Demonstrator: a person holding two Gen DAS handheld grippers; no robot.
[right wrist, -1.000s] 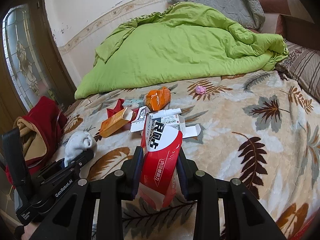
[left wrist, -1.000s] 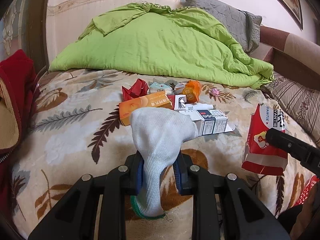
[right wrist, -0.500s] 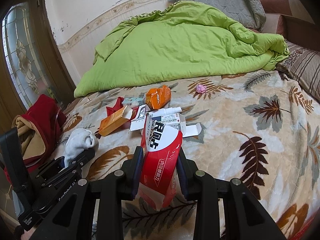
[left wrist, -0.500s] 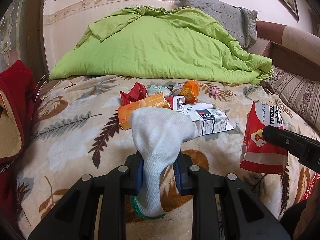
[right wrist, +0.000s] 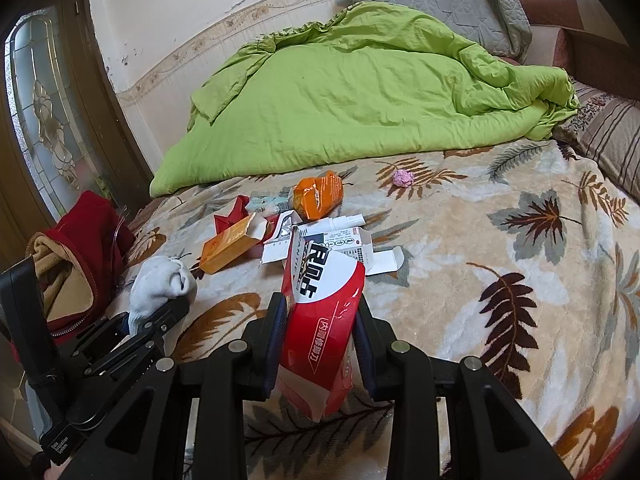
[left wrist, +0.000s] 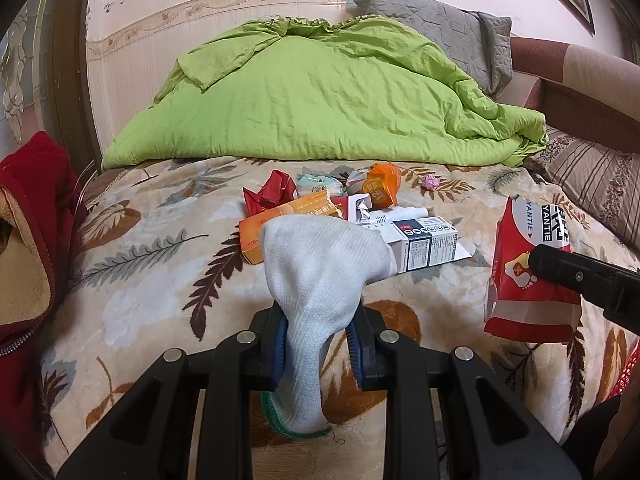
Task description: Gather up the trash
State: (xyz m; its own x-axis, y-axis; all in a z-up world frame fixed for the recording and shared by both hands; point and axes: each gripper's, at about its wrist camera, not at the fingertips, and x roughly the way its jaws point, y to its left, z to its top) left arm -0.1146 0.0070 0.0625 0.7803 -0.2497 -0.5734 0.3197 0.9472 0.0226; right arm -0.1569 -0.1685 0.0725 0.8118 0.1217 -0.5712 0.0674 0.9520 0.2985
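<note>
My left gripper (left wrist: pixel 320 344) is shut on a white sock (left wrist: pixel 320 280) with a green cuff, held above the near edge of the bed. My right gripper (right wrist: pixel 320 328) is shut on a red and white carton (right wrist: pixel 320 312), also seen at the right of the left wrist view (left wrist: pixel 528 264). The sock and left gripper show at the lower left of the right wrist view (right wrist: pixel 160 284). Loose trash lies mid-bed: an orange box (left wrist: pixel 288 220), a red wrapper (left wrist: pixel 272 192), an orange packet (left wrist: pixel 380 188), a white printed box (left wrist: pixel 424 244) and a pink paper ball (left wrist: pixel 430 181).
A leaf-patterned blanket (right wrist: pixel 520 240) covers the bed. A green duvet (left wrist: pixel 320 96) and a grey pillow (left wrist: pixel 432 28) lie at the back. A red jacket (left wrist: pixel 36 240) hangs at the left. A striped cushion (left wrist: pixel 592 176) is at the right.
Both grippers have shifted slightly; the view has risen and the bed looks a little lower. Both keep their hold on the sock and the carton.
</note>
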